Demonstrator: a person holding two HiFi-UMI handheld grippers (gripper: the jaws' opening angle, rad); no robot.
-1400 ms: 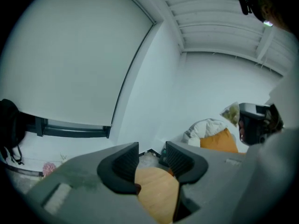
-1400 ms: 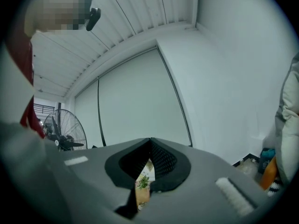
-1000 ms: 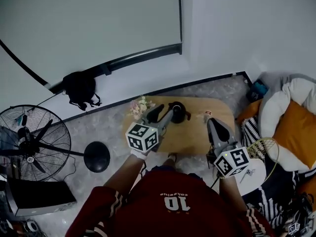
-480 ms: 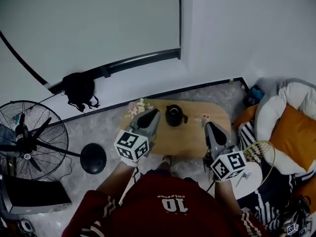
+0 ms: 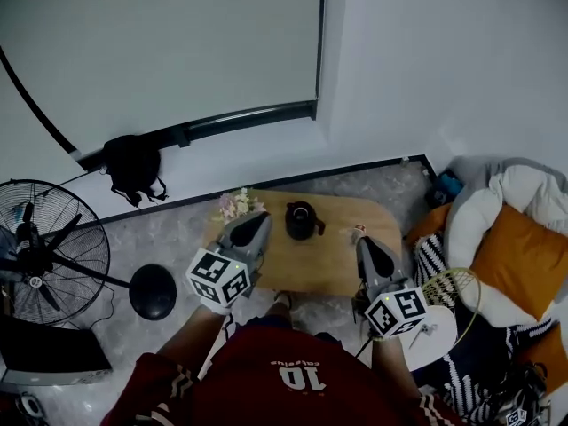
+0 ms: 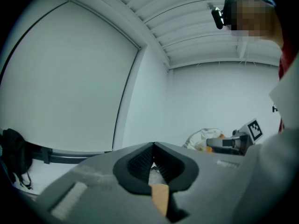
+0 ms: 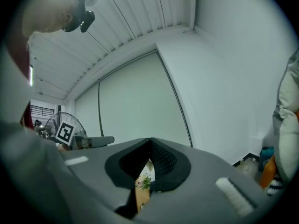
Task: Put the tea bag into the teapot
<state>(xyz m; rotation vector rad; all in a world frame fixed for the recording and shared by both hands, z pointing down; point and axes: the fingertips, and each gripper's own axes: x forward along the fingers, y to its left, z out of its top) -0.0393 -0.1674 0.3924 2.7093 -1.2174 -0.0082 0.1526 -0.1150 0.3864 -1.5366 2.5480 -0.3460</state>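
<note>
Over the near edge of the table (image 5: 319, 260) both grippers are held; the left gripper (image 5: 256, 220) has just been closed on nothing; the right gripper (image 5: 365, 243), shut and empty too, is nearer; the teapot (image 5: 300, 221) is set mid far edge; the tea bag (image 5: 358, 232) is seen just ahead of the right tips

I note my left tool (image 5: 256, 220) has just been closing, empty, and now sits withdrawn from the teapot (image 5: 300, 221) toward the desk (image 5: 333, 260) edge.
</note>
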